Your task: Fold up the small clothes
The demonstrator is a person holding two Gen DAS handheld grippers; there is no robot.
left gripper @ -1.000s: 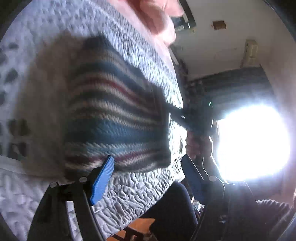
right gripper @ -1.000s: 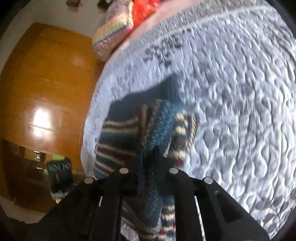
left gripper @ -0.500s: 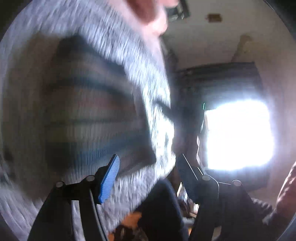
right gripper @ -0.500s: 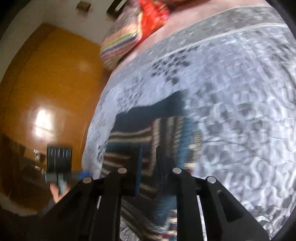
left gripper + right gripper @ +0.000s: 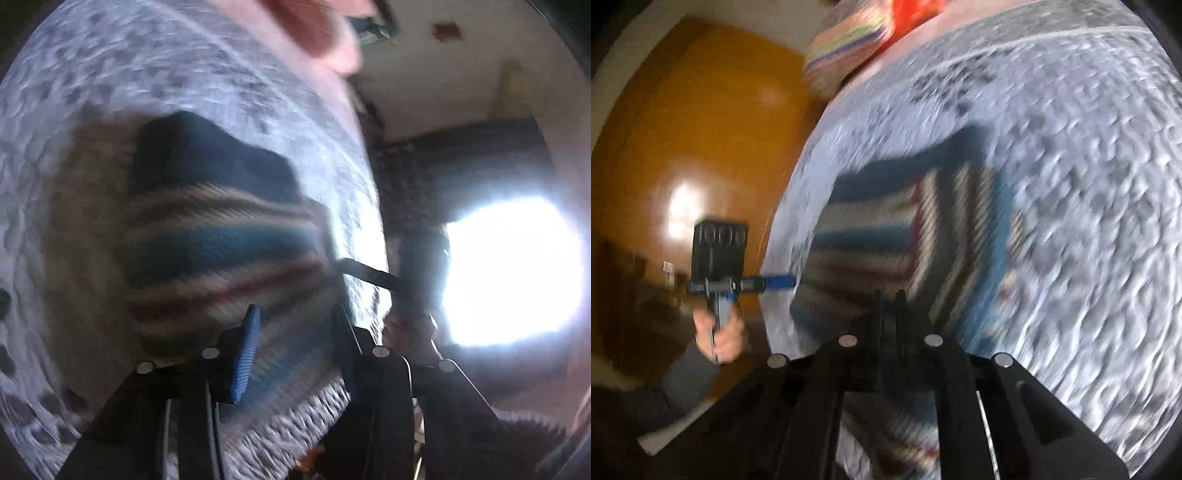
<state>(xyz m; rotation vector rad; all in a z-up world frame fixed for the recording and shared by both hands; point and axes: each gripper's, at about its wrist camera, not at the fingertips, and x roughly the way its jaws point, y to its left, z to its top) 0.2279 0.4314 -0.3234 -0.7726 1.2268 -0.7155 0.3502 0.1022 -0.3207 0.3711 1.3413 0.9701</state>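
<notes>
Striped knit garment (image 5: 221,243) lies folded on the quilted bedspread (image 5: 1089,221); right gripper (image 5: 889,295) has let its fold go, fingers now together and empty; left gripper (image 5: 295,325) has narrowed, fingers apart astride the near edge; next fold looks imminent.

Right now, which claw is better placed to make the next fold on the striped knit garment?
Probably the left claw: it stands open with the striped knit garment's near edge between its fingers. The right claw looks shut, above the garment, and the blur hides whether it grips cloth.
</notes>
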